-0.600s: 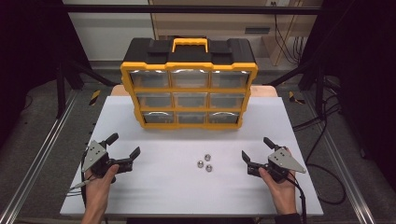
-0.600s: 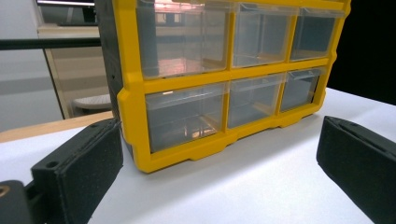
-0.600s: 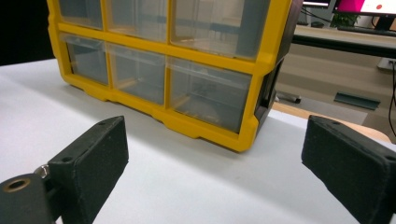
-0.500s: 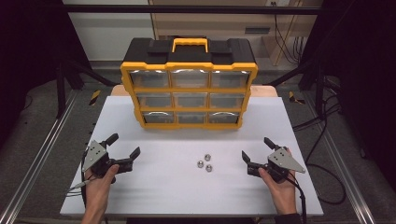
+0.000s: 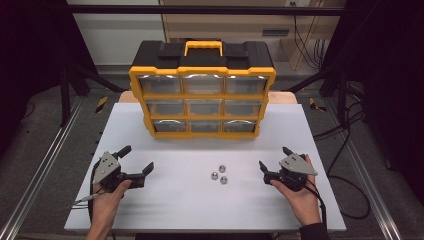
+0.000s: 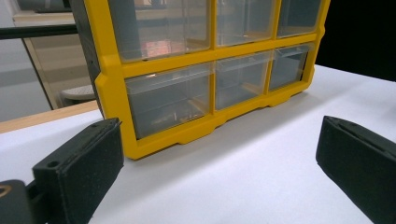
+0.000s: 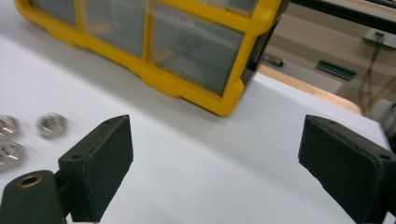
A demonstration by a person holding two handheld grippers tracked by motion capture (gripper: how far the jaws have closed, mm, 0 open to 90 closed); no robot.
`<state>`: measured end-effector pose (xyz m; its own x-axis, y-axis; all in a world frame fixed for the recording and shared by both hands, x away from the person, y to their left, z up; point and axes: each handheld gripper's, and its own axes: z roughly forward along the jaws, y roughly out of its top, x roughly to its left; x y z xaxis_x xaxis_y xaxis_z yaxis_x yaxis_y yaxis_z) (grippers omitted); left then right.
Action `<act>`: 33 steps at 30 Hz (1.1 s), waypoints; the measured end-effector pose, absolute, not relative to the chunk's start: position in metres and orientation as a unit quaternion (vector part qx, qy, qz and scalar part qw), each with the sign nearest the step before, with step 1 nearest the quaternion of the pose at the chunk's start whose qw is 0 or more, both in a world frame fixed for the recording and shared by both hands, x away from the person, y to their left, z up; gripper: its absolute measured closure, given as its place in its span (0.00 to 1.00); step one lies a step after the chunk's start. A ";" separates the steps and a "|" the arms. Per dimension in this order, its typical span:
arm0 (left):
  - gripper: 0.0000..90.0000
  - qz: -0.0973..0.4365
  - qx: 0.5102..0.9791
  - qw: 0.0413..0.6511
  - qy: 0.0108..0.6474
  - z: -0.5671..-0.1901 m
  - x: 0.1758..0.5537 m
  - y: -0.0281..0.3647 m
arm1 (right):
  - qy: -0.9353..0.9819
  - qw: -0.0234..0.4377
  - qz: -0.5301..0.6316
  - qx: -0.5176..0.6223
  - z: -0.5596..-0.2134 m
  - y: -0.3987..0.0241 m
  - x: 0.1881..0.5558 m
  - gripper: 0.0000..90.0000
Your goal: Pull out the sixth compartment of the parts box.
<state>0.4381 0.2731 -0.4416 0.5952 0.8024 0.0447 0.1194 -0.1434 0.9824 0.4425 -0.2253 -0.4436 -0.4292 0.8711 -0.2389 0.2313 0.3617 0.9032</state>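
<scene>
**Grippers wide and empty, nuts between them**

Hands sit low in the high view, one at each lower corner of the white table (image 5: 310, 130). My left hand (image 5: 107, 197) comes up from the bottom edge at lower left, forearm angled slightly inward, carrying the left gripper (image 5: 136, 159) with its jaws aimed toward the upper right of the frame. They stand wide apart with nothing between them; in the left gripper view I see only bare tabletop in the gap and the yellow organizer (image 6: 205, 70) beyond.

My right hand (image 5: 300, 195) enters at lower right, wrist turned so the right gripper (image 5: 274, 157) points up and left. Its jaws are also spread wide and hold nothing.

The three metal nuts (image 5: 219, 174) lie in a tight cluster just below centre frame, between the two grippers and nearer the right one, apart from both. In the right gripper view they show blurred at the left edge (image 7: 28, 133), outside the left-hand jaw. The organizer stands upright at upper centre, its drawers closed.
</scene>
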 end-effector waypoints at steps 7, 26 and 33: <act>0.01 0.308 0.689 0.565 0.332 -0.439 0.436 0.274 | 0.775 0.418 0.338 0.332 -0.420 -0.203 0.466 0.16; 0.01 0.312 0.687 0.569 0.329 -0.434 0.434 0.275 | 0.783 0.550 0.204 0.206 -0.381 -0.155 0.485 0.28; 0.01 0.311 0.688 0.568 0.326 -0.434 0.433 0.274 | 0.776 0.593 0.154 0.150 -0.371 -0.139 0.492 0.35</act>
